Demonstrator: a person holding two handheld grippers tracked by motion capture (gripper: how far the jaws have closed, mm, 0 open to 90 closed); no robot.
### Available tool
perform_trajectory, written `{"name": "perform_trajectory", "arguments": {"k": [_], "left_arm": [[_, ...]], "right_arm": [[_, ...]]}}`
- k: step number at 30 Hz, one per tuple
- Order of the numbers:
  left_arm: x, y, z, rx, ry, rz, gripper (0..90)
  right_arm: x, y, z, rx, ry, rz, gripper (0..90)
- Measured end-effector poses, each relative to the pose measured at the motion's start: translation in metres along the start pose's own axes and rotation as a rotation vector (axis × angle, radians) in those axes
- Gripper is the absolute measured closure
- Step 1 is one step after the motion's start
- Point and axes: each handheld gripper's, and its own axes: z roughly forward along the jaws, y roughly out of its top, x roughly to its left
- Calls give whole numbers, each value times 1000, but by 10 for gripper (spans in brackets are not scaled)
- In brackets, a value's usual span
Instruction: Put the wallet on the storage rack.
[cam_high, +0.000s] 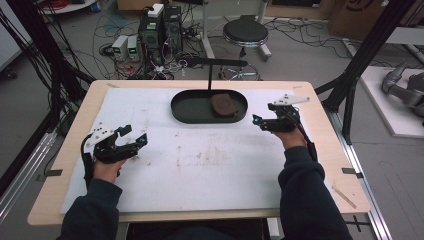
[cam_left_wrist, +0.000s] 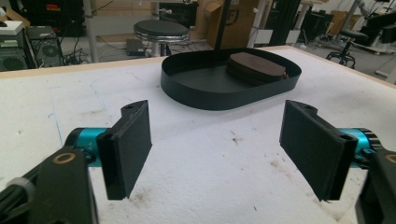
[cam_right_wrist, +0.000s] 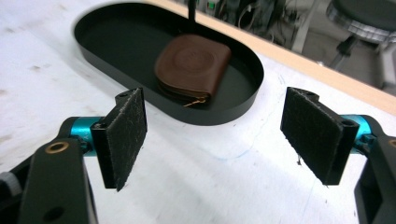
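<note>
A brown leather pouch (cam_high: 223, 103) lies inside a black oval tray (cam_high: 186, 111) at the far middle of the table (cam_high: 70, 150), toward the tray's right end. It sits well ahead of both pairs of jaws, touching neither.

The right gripper (cam_high: 261, 122) is held just beside the tray's right end, low over the table, jaws spread wide with nothing between them — in the right gripper view the pouch (cam_right_wrist: 192, 66) shows beyond the gap, nearer the left-hand jaw. The left gripper (cam_high: 136, 136) hovers over the table's near left, well apart from the tray, jaws likewise wide and empty; in its own view the tray (cam_left_wrist: 196, 88) lies straight ahead.

Count: one pouch, one tray, two grippers, each with two flat black rectangular pads.

The pouch is smooth, rounded at one end, with a zip edge and a small metal pull. The tray is matte dark metal with a low upright wall and a thin post (cam_high: 209, 77) rising from its rear rim. A white, scuffed, stained mat (cam_high: 210, 165) covers the pale wooden table.
</note>
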Motion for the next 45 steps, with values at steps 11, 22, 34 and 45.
{"name": "perform_trajectory", "arguments": {"k": [11,22,34,45], "left_arm": [[2,0,-3,-6,14,11,216],[-1,-1,-7,-13,12,21,216],[-1,-2,-8,-8,-2,37,221],[-1,-3,-4,2,-5,45,220]], "right_arm": [[21,-55,-36,-65,-30,8,213],[20,-63,-38,-64,-34,17,214],[23,-64,-34,-32,-41,-15,215],[21,-67,-34,-21,-44,-22,214]]}}
